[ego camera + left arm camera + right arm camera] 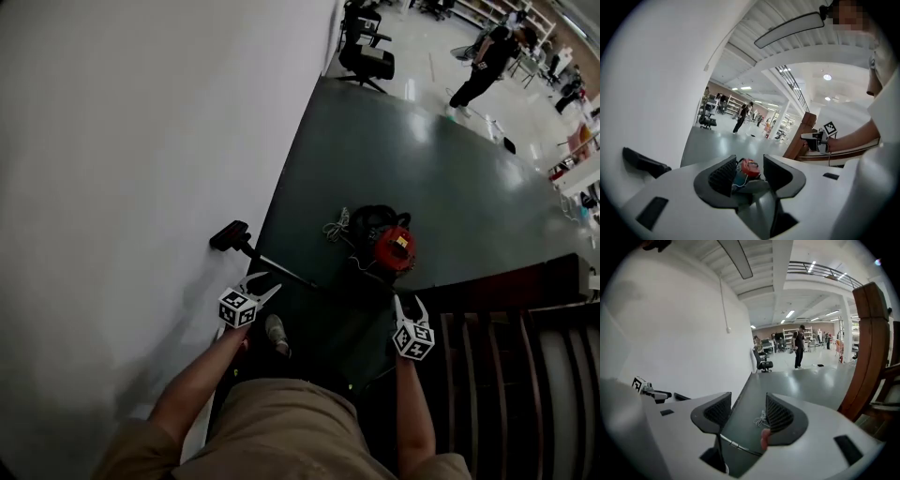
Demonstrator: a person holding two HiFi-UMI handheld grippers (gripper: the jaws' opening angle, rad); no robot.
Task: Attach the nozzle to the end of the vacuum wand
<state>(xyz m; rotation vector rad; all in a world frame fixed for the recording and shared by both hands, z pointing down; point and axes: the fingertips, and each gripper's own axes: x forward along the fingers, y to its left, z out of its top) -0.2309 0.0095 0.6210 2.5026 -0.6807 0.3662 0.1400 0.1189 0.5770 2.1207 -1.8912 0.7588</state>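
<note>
The black floor nozzle [230, 234] lies against the white wall, and the thin wand [281, 270] runs from it towards the red vacuum body [395, 247]. They look joined. My left gripper [260, 286] hovers above the wand's near part, jaws open with nothing in them. In the left gripper view the nozzle [644, 162] sits at the left, and the vacuum body [749, 167] shows far beyond the open left gripper [749, 174]. My right gripper [411, 305] is raised beside the railing, open and empty. Far below the right gripper [747, 414], the wand [736, 445] crosses the gap between its jaws.
A white wall [122, 169] fills the left. A dark wooden stair railing [506, 319] stands at the right. A coiled cord [336, 227] lies by the vacuum. My shoe [277, 333] is near the wand. An office chair [367, 56] and a person [483, 66] are far off.
</note>
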